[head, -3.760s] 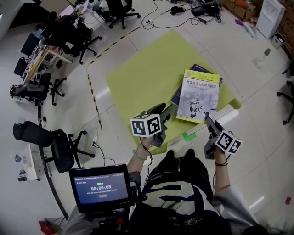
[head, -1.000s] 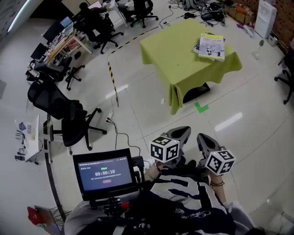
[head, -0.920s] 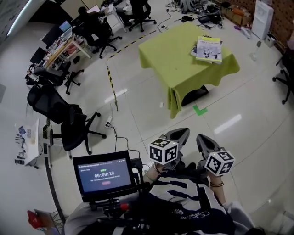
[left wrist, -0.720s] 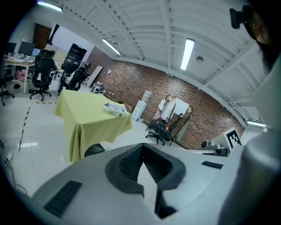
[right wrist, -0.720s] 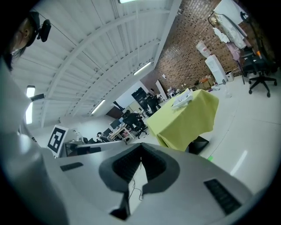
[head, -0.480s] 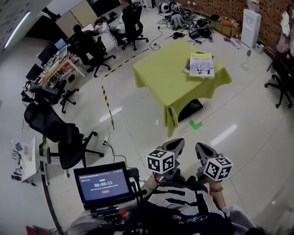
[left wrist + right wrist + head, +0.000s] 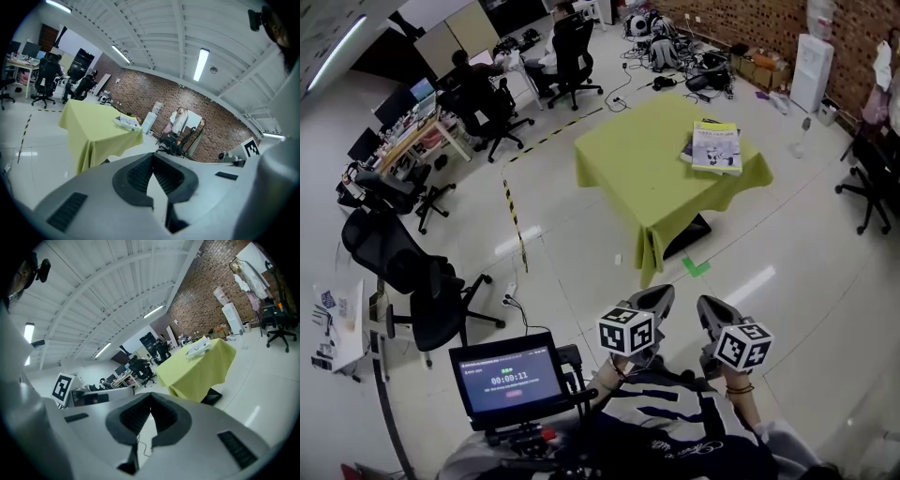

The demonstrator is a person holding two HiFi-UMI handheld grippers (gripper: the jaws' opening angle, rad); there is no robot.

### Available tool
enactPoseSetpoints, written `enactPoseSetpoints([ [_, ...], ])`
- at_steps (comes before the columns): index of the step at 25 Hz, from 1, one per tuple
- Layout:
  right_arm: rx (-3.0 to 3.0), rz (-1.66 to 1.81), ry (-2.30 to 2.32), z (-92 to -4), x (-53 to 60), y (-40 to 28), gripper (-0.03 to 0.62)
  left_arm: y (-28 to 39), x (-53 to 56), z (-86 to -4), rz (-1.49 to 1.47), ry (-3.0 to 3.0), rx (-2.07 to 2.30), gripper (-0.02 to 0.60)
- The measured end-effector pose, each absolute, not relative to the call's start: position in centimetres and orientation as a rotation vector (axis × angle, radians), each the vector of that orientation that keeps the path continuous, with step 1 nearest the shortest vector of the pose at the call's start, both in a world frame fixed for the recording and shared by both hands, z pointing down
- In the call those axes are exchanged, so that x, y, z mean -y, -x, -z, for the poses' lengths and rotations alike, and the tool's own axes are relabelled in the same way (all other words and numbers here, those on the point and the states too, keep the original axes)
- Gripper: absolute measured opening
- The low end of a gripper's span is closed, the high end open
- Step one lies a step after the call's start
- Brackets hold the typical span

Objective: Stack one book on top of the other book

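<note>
A white-and-yellow book (image 7: pixel 715 146) lies on top of a dark blue book (image 7: pixel 691 146) near the right edge of the table with the yellow-green cloth (image 7: pixel 642 159). Both grippers are far from the table, held low in front of the person's body. My left gripper (image 7: pixel 660 293) is shut and holds nothing. My right gripper (image 7: pixel 704 306) is likewise shut and holds nothing. In the left gripper view the jaws (image 7: pixel 152 157) meet, with the table (image 7: pixel 91 126) and books (image 7: pixel 127 122) far off. In the right gripper view the shut jaws (image 7: pixel 150 400) point toward the distant table (image 7: pixel 199 366) and books (image 7: pixel 198 347).
Black office chairs (image 7: pixel 427 291) stand at the left, and desks with seated people (image 7: pixel 478 89) at the back left. A black-and-yellow tape line (image 7: pixel 514 214) and a green tape mark (image 7: pixel 695 266) lie on the floor. A screen (image 7: pixel 508 379) hangs at the person's chest. A chair (image 7: pixel 870 178) stands at the right.
The view has drawn back from the table, which now looks smaller and farther off. Earlier both grippers were at the table by the books; now they are held near the body, still shut.
</note>
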State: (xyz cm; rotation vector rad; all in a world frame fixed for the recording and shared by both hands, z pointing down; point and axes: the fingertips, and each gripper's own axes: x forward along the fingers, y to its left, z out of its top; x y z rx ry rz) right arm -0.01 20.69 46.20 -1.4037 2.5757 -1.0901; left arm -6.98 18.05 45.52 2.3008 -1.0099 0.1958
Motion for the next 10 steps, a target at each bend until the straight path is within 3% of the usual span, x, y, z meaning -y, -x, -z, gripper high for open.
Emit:
enactPoseSetpoints([
  [10, -2.58, 1.108, 1.417, -46.54, -20.24, 0.65, -0.011, 7.83, -17.03, -45.88, -0.176, -2.277, 1.002, 0.005],
])
